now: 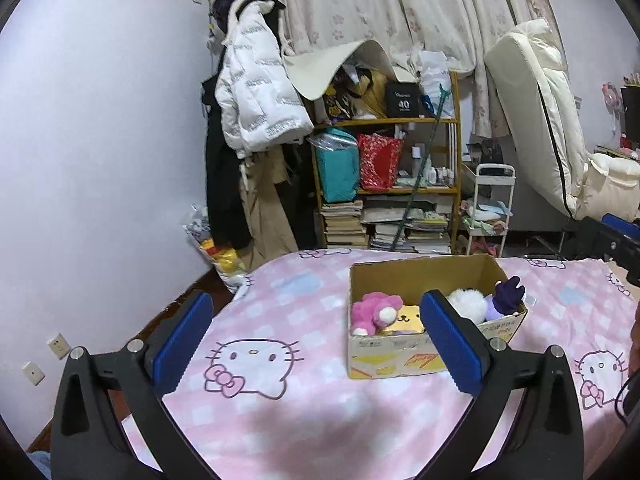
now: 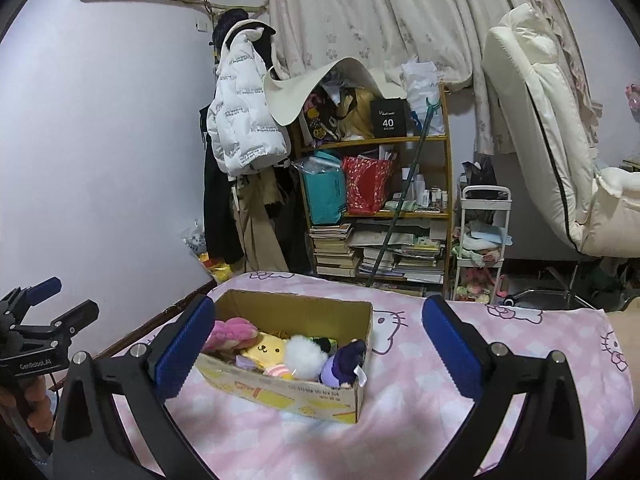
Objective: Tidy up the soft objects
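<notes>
An open cardboard box (image 1: 400, 360) (image 2: 296, 394) sits on the pink cat-print bedspread (image 1: 256, 420) (image 2: 420, 420). Inside lie a pink plush (image 1: 374, 312) (image 2: 230, 332), a yellow plush (image 1: 408, 318) (image 2: 268, 348), a white fluffy ball (image 1: 468, 302) (image 2: 305, 356) and a purple plush (image 1: 506, 294) (image 2: 344, 364). My left gripper (image 1: 316, 340) is open and empty, hovering in front of the box and to its left. My right gripper (image 2: 318, 348) is open and empty too, with the box showing between its fingers further off. Each gripper appears at the edge of the other's view (image 1: 620, 240) (image 2: 36, 312).
Beyond the bed stands a cluttered wooden bookshelf (image 1: 388, 184) (image 2: 376, 200), with coats hung on the wall (image 1: 256, 92) (image 2: 240, 120) to its left. A small white cart (image 1: 486, 208) (image 2: 482, 240) and a cream recliner (image 1: 560, 132) (image 2: 560, 152) stand to the right. A bag (image 1: 216, 248) lies on the floor.
</notes>
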Motion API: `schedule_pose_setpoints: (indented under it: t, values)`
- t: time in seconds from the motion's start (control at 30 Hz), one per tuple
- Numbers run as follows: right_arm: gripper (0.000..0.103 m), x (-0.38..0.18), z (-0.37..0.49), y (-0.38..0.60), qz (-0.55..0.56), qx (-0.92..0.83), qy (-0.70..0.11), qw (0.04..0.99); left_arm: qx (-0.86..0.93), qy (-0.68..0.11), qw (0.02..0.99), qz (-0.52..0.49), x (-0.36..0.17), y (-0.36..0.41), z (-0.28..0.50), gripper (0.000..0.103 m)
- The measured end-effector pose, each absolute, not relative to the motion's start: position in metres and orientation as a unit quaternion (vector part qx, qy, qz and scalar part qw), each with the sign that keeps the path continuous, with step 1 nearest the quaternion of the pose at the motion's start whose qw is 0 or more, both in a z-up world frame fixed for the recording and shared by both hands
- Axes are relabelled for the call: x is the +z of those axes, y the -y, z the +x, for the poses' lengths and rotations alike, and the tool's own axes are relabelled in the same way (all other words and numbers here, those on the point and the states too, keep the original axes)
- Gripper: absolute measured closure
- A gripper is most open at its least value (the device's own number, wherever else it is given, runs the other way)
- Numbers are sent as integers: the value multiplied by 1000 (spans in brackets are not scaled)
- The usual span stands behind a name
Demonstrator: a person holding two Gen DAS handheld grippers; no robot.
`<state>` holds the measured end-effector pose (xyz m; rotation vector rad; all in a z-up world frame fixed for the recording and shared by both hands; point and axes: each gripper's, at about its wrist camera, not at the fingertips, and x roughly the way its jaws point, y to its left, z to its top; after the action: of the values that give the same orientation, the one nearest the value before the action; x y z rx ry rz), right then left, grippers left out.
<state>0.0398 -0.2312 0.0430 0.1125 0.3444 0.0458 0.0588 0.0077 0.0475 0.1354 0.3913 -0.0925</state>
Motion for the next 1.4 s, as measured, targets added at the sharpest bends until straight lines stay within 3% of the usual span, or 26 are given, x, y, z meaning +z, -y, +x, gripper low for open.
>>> schedule_pose_setpoints:
  t: [0.37, 1.4]
  values:
    - [0, 50, -11, 224, 29, 13, -124, 992, -39, -170, 983, 48, 47, -22, 18, 1]
    - [0, 6, 12, 241, 43, 0, -170, 985, -39, -172, 982, 61, 10, -6, 29, 1]
